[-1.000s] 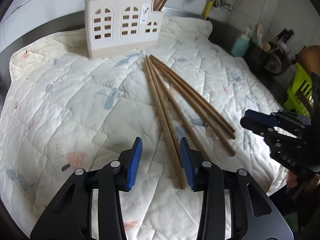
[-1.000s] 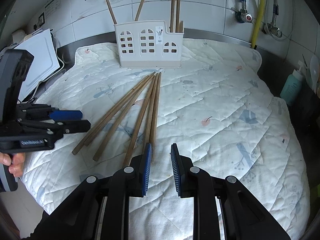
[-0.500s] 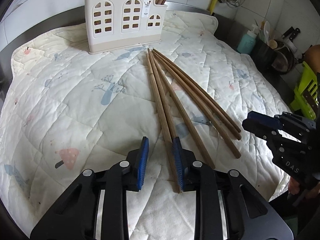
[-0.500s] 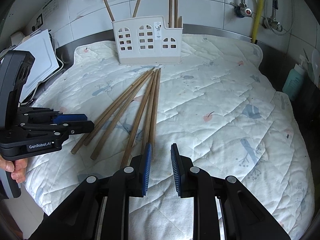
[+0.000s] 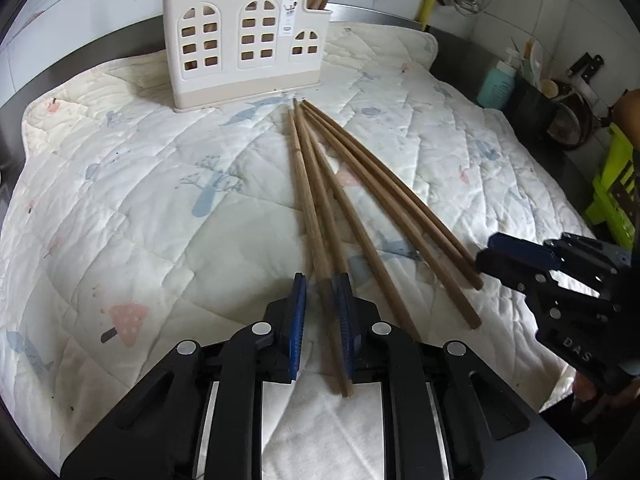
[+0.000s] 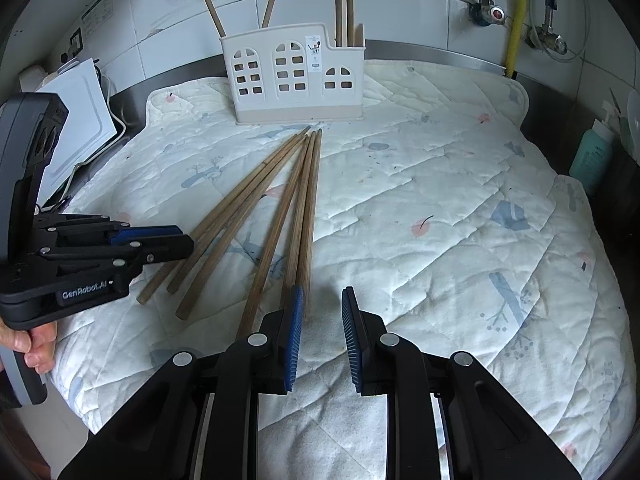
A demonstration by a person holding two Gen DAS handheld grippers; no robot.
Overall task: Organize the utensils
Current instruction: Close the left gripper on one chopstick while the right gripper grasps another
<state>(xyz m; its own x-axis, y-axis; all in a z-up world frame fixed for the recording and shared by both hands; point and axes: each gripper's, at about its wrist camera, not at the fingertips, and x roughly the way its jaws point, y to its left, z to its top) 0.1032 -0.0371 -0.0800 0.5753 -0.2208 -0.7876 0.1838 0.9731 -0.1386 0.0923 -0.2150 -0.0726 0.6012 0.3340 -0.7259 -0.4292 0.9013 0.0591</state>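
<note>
Several long wooden chopsticks [image 5: 376, 208] lie fanned on a quilted mat [image 5: 140, 200], tips toward a cream utensil holder [image 5: 244, 48] that has more sticks standing in it. My left gripper [image 5: 321, 280] straddles the near end of the leftmost chopstick [image 5: 316, 240]. Its jaws are closing, the right pad is at the stick, and a gap remains on the left. The right wrist view shows the same chopsticks [image 6: 304, 208], the holder [image 6: 296, 76] and the left gripper [image 6: 176, 240]. My right gripper [image 6: 323, 292] is open and empty, just right of the stick ends; it also shows as the right gripper [image 5: 492, 252].
A teal bottle [image 6: 592, 160] and dark kitchenware stand beyond the mat's right edge, with a green rack [image 5: 612, 188] nearer. A white board with a cable [image 6: 76, 120] leans at the left. Pipes [image 6: 516, 12] run up the tiled wall. A hand [image 6: 36, 344] grips the left tool.
The left gripper's jaws have narrowed steadily around the near end of the leftmost chopstick. The right gripper has kept its place and its opening.
</note>
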